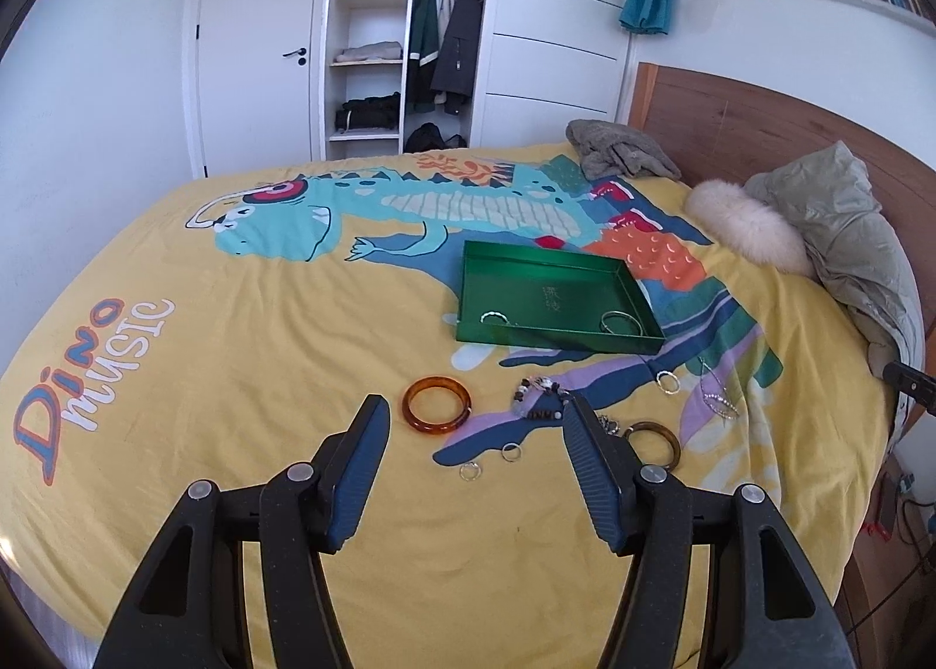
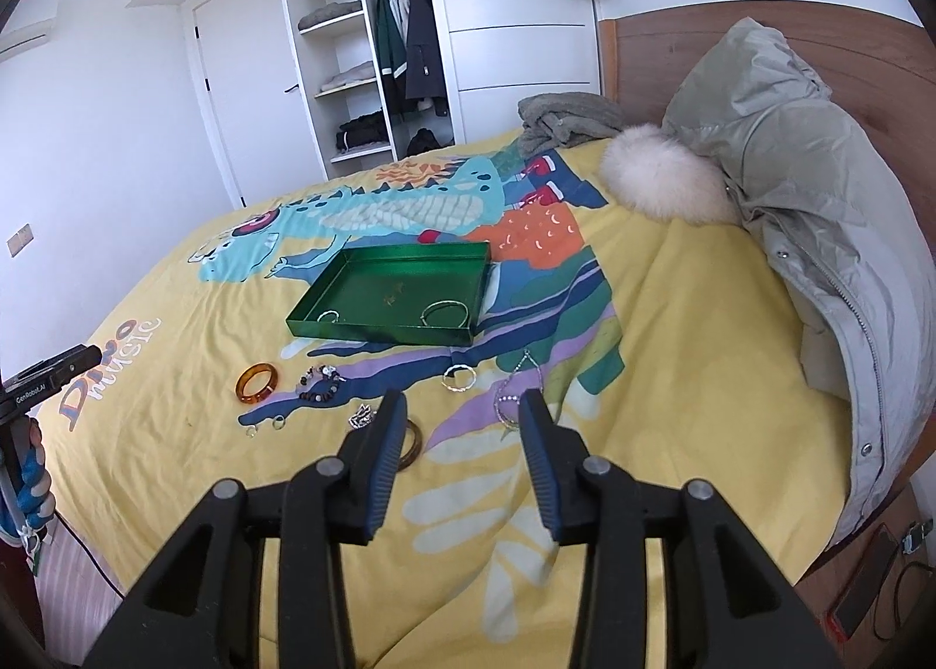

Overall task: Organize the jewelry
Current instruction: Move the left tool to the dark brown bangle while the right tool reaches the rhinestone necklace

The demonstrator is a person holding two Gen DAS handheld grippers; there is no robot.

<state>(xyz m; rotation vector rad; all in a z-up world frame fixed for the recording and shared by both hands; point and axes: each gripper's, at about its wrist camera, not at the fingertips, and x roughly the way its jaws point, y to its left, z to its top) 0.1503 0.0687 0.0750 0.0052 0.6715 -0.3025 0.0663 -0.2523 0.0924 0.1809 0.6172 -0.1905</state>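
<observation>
The left tongs (image 1: 477,414) are wide open and hold nothing. The right tongs (image 2: 462,409) are open too, not as wide, and they are empty as well. Both hang over the yellow bed cover (image 1: 245,365), pointing down at it.

Just past the left tongs lies an orange bangle (image 1: 437,403), a bit toward the left finger. Between the two fingers lie two little rings (image 1: 490,461). A beaded bracelet (image 1: 541,399) sits right by the tip of the right finger, and a dark brown bangle (image 1: 654,442) peeks out from behind that finger.

In the right tongs' view, the brown bangle is partly hidden behind the left finger, and a small shiny clump of metal lies just beside that fingertip; I cannot tell what it is. A silver chain (image 2: 515,394) lies between the two fingertips. A silver ring-shaped piece (image 2: 458,378) is a little further out.

Further away, past all the loose pieces, is the green tray (image 1: 561,338). Two silver bangles already lie in it, near its front wall. The rest of the tray is bare.

So I think the job has only started. Two pieces are put away, and many more wait on the bed. The orange bangle looks like an easy next pick for the left tongs.
</observation>
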